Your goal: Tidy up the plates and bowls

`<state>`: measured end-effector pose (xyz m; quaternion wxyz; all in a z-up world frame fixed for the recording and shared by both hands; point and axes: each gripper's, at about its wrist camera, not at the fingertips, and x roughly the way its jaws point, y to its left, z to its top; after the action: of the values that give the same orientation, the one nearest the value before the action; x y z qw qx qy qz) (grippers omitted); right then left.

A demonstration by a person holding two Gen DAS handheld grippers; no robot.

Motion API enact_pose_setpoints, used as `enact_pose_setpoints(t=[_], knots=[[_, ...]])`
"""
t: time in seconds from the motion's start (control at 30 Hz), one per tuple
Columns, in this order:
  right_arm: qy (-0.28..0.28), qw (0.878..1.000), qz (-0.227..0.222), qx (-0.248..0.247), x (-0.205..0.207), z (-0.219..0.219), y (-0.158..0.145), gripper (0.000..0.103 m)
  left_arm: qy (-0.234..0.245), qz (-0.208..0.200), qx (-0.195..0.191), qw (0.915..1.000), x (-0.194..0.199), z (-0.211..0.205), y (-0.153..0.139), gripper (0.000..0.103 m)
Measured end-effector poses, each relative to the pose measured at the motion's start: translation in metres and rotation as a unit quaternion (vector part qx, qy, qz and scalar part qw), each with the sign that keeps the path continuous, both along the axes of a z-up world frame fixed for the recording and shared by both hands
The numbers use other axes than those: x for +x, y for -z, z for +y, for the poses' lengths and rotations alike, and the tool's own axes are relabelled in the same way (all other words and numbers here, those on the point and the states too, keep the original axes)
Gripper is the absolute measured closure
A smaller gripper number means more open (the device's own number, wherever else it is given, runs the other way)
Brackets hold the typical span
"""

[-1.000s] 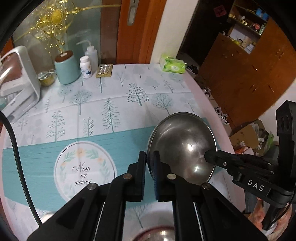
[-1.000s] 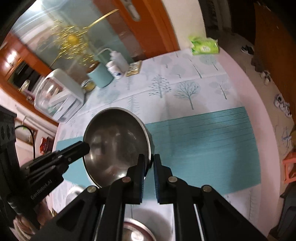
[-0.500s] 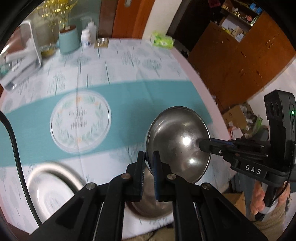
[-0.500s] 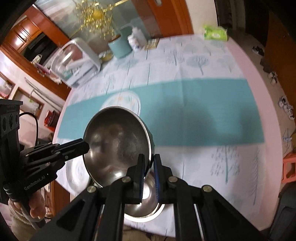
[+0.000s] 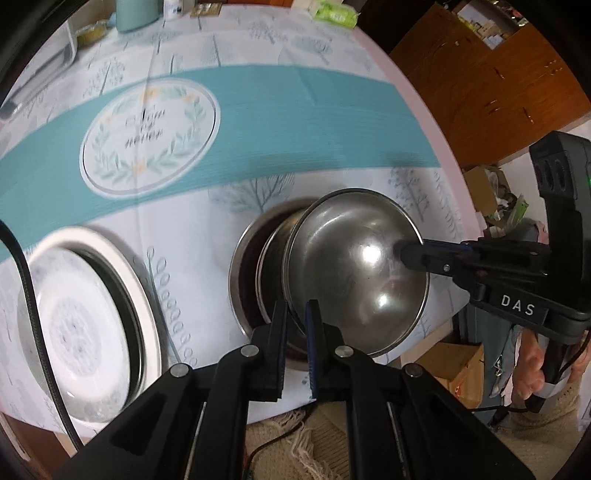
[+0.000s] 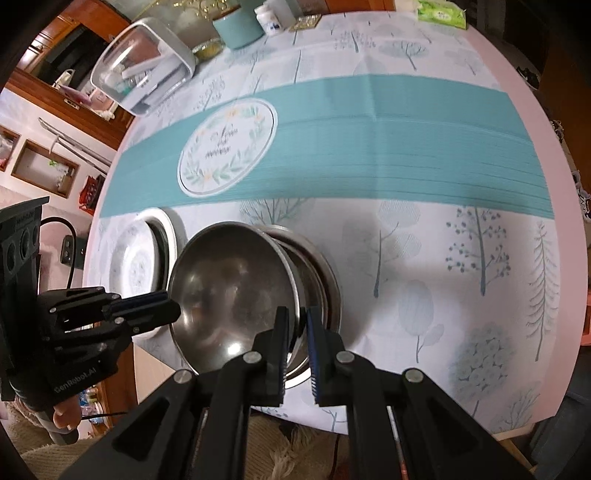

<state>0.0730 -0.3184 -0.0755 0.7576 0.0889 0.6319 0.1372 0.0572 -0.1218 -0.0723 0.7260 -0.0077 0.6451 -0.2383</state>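
A steel bowl [image 5: 354, 273] [image 6: 232, 291] hangs between both grippers, held by opposite rims just above a stack of steel bowls [image 5: 255, 269] [image 6: 325, 280] near the table's front edge. My left gripper [image 5: 295, 314] is shut on the bowl's left rim. My right gripper [image 6: 297, 321] is shut on its right rim; it also shows in the left wrist view [image 5: 410, 254]. A stack of white patterned plates [image 5: 81, 321] [image 6: 136, 258] sits left of the bowl stack.
The round table [image 6: 406, 147] has a teal and white tree-print cloth. At its far side stand a clear-lidded box [image 6: 144, 74], a teal canister [image 6: 238, 27], a white bottle [image 6: 269, 18] and a green tissue pack [image 6: 441, 13]. Wooden cabinets [image 5: 498, 74] stand to the right.
Both grippers have brought the steel bowl back toward the table's front edge and down, over the stack of steel bowls. The white plates have come into view.
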Motion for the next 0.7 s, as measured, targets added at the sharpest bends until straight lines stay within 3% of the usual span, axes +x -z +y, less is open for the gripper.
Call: enact_pose_setpoints(t=[0.27, 0.33, 0.47, 0.7], knots=[[-0.019, 0.999, 0.007, -0.025, -0.001, 0.014, 0.01, 0.09, 0.0, 0.021, 0.006, 0.9998, -0.003, 0.003, 0.014, 0.096], [-0.017, 0.999, 0.002, -0.029, -0.001, 0.015, 0.009, 0.089, 0.0, 0.018, 0.005, 0.9998, -0.002, 0.004, 0.014, 0.091], [-0.01, 0.999, -0.025, -0.029, -0.003, 0.014, 0.0, 0.07, -0.008, -0.004, 0.005, 1.0, 0.0, 0.009, 0.006, 0.078], [-0.007, 0.998, -0.053, -0.03, -0.006, 0.009, -0.013, 0.069, -0.022, -0.025, -0.004, 0.9994, 0.005, 0.019, -0.004, 0.066]])
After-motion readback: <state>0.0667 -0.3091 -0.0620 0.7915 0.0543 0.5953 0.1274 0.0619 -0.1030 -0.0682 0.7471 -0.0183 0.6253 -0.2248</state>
